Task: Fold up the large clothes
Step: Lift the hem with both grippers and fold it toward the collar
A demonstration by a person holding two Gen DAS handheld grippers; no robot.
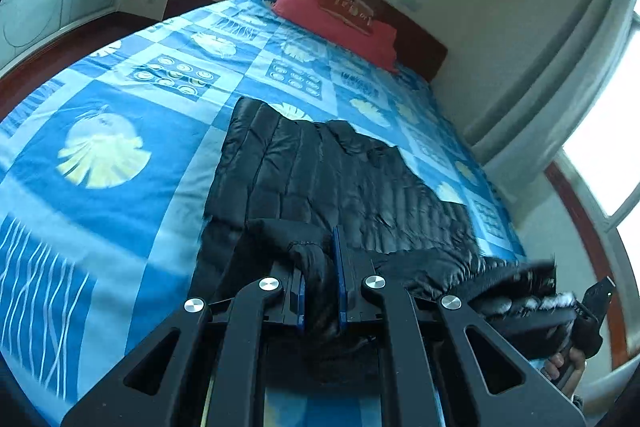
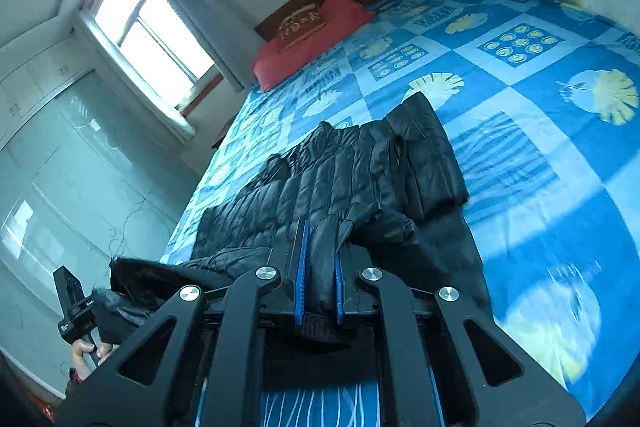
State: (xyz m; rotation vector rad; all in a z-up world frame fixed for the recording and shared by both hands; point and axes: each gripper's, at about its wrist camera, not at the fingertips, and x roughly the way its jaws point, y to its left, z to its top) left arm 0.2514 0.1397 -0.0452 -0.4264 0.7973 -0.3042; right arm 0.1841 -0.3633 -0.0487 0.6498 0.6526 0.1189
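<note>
A black quilted puffer jacket (image 1: 328, 171) lies across a bed covered in a blue patterned sheet (image 1: 120, 131). My left gripper (image 1: 320, 267) is shut on a bunched part of the jacket, which fills the gap between its blue pads. In the right wrist view the same jacket (image 2: 360, 171) stretches away from me, and my right gripper (image 2: 320, 259) is shut on another bunched part of it. The fur-trimmed hood (image 1: 528, 291) hangs between the two grippers. The other gripper shows at each view's edge, held by a hand (image 2: 86, 351).
A red pillow (image 1: 336, 19) lies against the dark wooden headboard (image 1: 416, 39) at the bed's far end. Windows with curtains (image 2: 152, 27) and pale walls surround the bed. A wardrobe with frosted doors (image 2: 60, 167) stands beside it.
</note>
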